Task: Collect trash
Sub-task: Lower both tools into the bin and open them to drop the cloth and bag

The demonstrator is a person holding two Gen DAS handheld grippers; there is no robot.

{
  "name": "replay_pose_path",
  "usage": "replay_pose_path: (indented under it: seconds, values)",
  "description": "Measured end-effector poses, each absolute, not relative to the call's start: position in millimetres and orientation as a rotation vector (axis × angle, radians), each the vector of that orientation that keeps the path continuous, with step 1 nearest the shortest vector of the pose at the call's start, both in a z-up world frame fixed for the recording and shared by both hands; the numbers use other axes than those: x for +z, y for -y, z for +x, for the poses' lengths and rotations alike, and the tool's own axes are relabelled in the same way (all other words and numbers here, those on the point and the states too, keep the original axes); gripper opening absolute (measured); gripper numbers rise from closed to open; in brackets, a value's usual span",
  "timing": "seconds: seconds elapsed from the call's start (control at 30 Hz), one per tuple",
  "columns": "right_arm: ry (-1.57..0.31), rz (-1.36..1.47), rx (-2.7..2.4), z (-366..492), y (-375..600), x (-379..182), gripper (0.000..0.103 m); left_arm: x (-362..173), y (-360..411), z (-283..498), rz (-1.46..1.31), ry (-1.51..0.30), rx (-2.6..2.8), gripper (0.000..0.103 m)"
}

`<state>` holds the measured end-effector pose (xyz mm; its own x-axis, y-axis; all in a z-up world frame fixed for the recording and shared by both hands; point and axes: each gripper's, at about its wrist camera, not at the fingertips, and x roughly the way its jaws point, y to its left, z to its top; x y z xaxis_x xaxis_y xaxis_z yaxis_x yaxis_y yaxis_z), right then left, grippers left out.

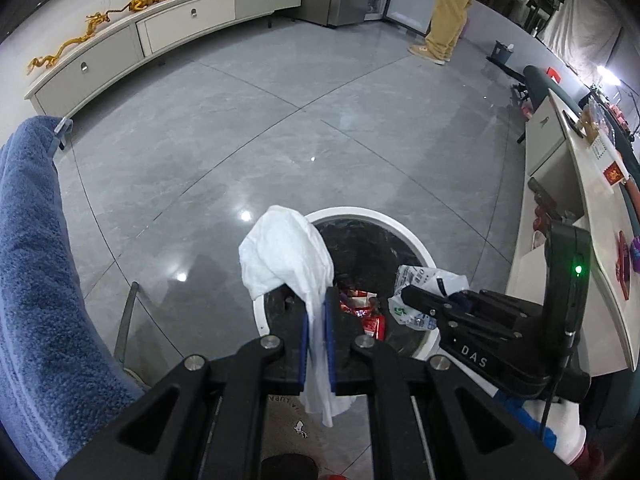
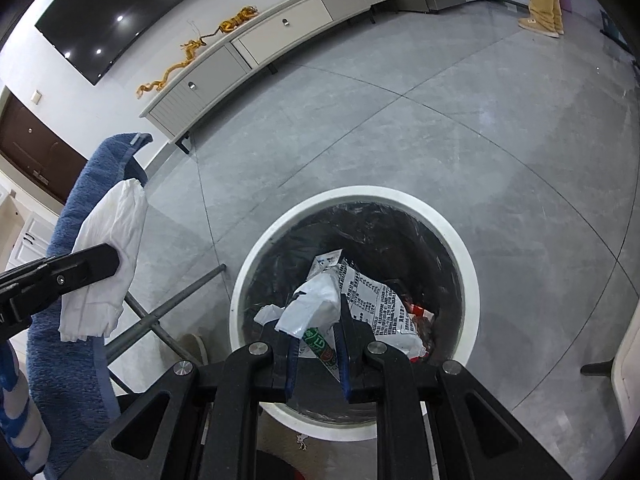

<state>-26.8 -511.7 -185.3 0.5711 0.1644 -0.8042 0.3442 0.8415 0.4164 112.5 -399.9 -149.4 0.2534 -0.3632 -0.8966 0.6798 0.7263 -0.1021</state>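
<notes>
Over the round white-rimmed bin (image 2: 472,280) with its glossy black liner, the left gripper (image 1: 316,320) pinched a crumpled white tissue (image 1: 284,256); the right gripper (image 2: 318,336) clamped a crinkly printed plastic wrapper (image 2: 316,304).

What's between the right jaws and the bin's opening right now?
Only the printed plastic wrapper that the right gripper is shut on. In the right wrist view it hangs straight over the white-rimmed bin, nothing else in the way.
</notes>
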Motion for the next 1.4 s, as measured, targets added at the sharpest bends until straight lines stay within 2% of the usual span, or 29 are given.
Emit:
replay_pose_path:
  seconds: [1.03,1.07,1.13,1.17,1.2,1.27,1.4]
  values:
    - [-1.028,0.577,-0.190,-12,522,-207,0.018,-170,415,122,0.318,-1.146,-0.779,0.009]
    - [-1.027,0.578,-0.194,-12,523,-206,0.018,-170,415,122,0.312,-1.150,-0.785,0.012]
    - [-1.029,0.577,-0.204,-13,524,-206,0.021,-170,415,123,0.298,-1.156,-0.790,0.028]
    - [-1.029,0.578,-0.211,-14,525,-206,0.031,-169,415,124,0.290,-1.154,-0.789,0.046]
    - [-1.026,0.578,-0.217,-15,526,-206,0.050,-167,414,124,0.276,-1.146,-0.787,0.055]
    - [-1.014,0.575,-0.229,-17,527,-203,0.061,-165,413,125,0.266,-1.138,-0.789,0.055]
    - [-1.004,0.578,-0.240,-22,529,-198,0.061,-165,412,126,0.246,-1.149,-0.786,0.055]
